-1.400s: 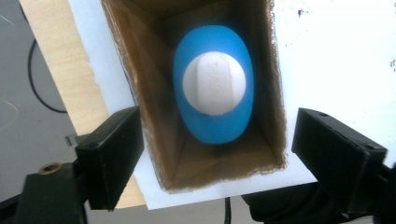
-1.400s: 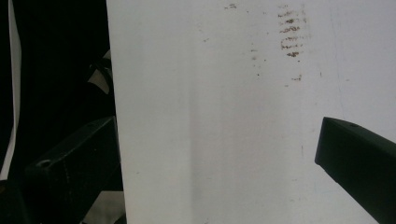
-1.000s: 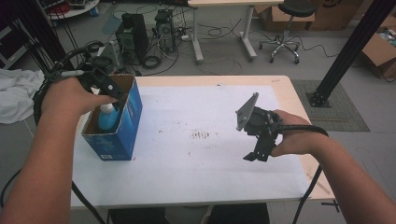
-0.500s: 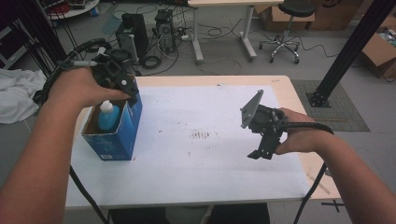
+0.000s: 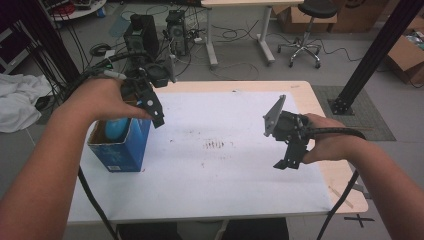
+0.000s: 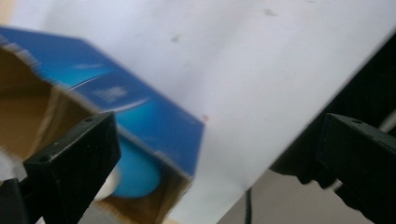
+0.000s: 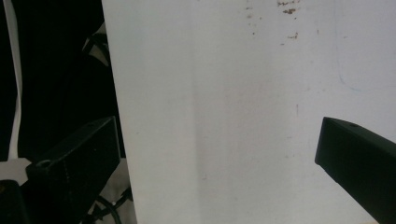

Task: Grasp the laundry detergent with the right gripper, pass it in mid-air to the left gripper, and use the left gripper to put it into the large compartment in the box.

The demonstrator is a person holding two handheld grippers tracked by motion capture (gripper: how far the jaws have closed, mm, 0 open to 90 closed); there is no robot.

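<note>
- left claw [image 5: 156,114] is hanging right above the near-right corner of the blue box [image 5: 121,147], jaws spread wide with nothing between them. The left gripper view looks down past both jaws into the open top.
- the box sits at the left edge of the bench [image 5: 225,185], top flaps open, brown cardboard inside. Pale blue bottle [image 5: 116,129] stands upright in it, rounded top poking up near the rim. My guess is the open top is the whole point: you go straight down on the bottle with no lid to fight.
- left hand [image 5: 102,99] is above the box's back half, so the claw is tilted down and inward. Looks like lining up for a reach into the box, or just clearing it. Can't say which from here.
- right claw [image 5: 290,156] is well apart over the right half of the bench, also spread and empty, pointing down at bare white surface. Reads as parked out of the way.
- labels: there's pale print on the box's blue side in the left gripper view, but too blurred to read. No brand I can make out anywhere.
- some brownish specks [image 5: 216,145] mid-bench, nothing to do with the job.
</note>
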